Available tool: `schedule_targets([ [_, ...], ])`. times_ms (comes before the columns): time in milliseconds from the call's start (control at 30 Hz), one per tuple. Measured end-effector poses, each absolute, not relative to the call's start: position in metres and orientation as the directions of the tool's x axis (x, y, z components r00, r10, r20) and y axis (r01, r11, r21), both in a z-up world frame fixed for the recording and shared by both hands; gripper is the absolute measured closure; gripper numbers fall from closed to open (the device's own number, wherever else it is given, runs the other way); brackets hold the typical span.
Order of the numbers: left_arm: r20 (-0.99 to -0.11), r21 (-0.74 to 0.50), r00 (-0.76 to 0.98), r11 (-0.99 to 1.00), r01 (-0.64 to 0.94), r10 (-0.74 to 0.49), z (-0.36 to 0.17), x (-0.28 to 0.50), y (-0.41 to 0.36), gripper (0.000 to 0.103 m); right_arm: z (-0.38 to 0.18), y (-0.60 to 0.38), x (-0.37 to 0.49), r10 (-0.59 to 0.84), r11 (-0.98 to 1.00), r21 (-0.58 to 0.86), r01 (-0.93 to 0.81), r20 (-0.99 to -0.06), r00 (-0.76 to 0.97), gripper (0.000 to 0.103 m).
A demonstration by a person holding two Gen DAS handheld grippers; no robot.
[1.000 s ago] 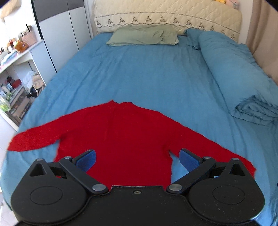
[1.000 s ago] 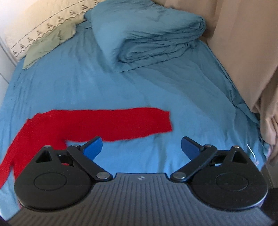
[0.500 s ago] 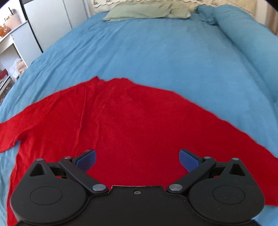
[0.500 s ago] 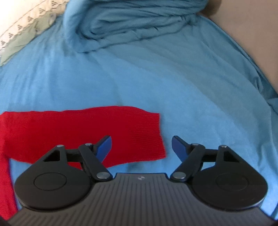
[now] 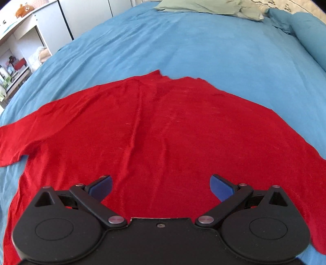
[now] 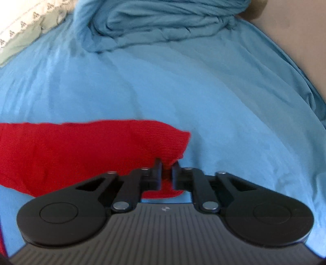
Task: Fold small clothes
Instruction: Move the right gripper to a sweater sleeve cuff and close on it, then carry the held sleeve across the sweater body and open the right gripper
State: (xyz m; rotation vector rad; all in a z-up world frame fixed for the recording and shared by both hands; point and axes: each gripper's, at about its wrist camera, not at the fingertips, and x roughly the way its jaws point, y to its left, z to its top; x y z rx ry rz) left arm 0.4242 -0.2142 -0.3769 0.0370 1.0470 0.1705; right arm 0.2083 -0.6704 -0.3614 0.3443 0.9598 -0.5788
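A red long-sleeved sweater (image 5: 163, 130) lies spread flat on the blue bed sheet (image 5: 183, 46), neck away from me. My left gripper (image 5: 161, 186) is open and empty, low over the sweater's body near its hem. In the right wrist view the sweater's right sleeve (image 6: 85, 150) stretches in from the left. My right gripper (image 6: 167, 166) is shut on the sleeve's cuff end, red cloth pinched between the fingers.
A folded blue duvet (image 6: 163, 22) lies at the far right of the bed. A green pillow (image 5: 203, 7) sits at the head. White shelves and a cabinet (image 5: 24, 40) stand beyond the bed's left edge. A beige curtain (image 6: 295, 40) hangs on the right.
Both grippers have moved down and forward toward the sweater. My right gripper has gone from open to shut on the sleeve cuff. The left gripper stays open.
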Motion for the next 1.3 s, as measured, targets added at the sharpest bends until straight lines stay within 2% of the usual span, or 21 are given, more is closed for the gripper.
schedule_targets([
  [233,-0.858,0.089,0.494,0.988,-0.126,0.140,-0.358,0.428,-0.177,0.000,-0.301,-0.606,0.253,-0.221,0.869,0.116,0.481,-0.778,0.588,0.080],
  [367,-0.843,0.070,0.525,0.991,-0.112,0.119,-0.335,0.431,-0.148,0.000,-0.264,-0.534,0.307,-0.082,0.918,0.214,0.333,-0.721,0.688,0.080],
  [533,-0.820,0.044,0.566,0.996,-0.082,0.083,-0.309,0.439,-0.097,0.000,-0.238,-0.417,0.383,0.162,0.927,0.359,0.108,-0.645,0.747,0.080],
  [700,-0.811,0.032,0.581,0.996,-0.083,0.075,-0.305,0.441,-0.041,0.000,-0.260,-0.291,0.443,0.384,0.887,0.452,-0.095,-0.606,0.696,0.080],
  [800,-0.817,0.049,0.568,0.994,-0.096,0.096,-0.314,0.438,-0.011,0.000,-0.291,-0.227,0.463,0.450,0.868,0.473,-0.152,-0.620,0.643,0.080],
  [1100,-0.849,0.008,0.525,0.995,-0.102,0.061,-0.347,0.431,0.029,0.000,-0.376,-0.136,0.469,0.418,0.905,0.384,-0.182,-0.727,0.546,0.079],
  [1133,-0.850,0.003,0.524,0.995,-0.097,0.054,-0.349,0.432,0.028,0.000,-0.379,-0.133,0.470,0.417,0.907,0.374,-0.194,-0.731,0.540,0.074],
  [1200,-0.852,-0.001,0.521,0.997,-0.079,0.040,-0.351,0.435,0.028,0.001,-0.381,-0.130,0.469,0.412,0.910,0.353,-0.216,-0.733,0.541,0.054],
  [1233,-0.852,-0.004,0.522,0.998,-0.070,0.033,-0.351,0.436,0.026,0.001,-0.379,-0.131,0.466,0.410,0.912,0.342,-0.226,-0.732,0.545,0.028],
  [1267,-0.853,-0.015,0.522,0.998,-0.055,0.016,-0.350,0.437,0.023,0.001,-0.375,-0.132,0.461,0.397,0.918,0.322,-0.234,-0.724,0.564,0.021],
  [1300,-0.856,-0.034,0.516,0.999,-0.038,-0.010,-0.351,0.439,0.022,0.001,-0.372,-0.136,0.456,0.385,0.923,0.300,-0.241,-0.716,0.582,0.018],
])
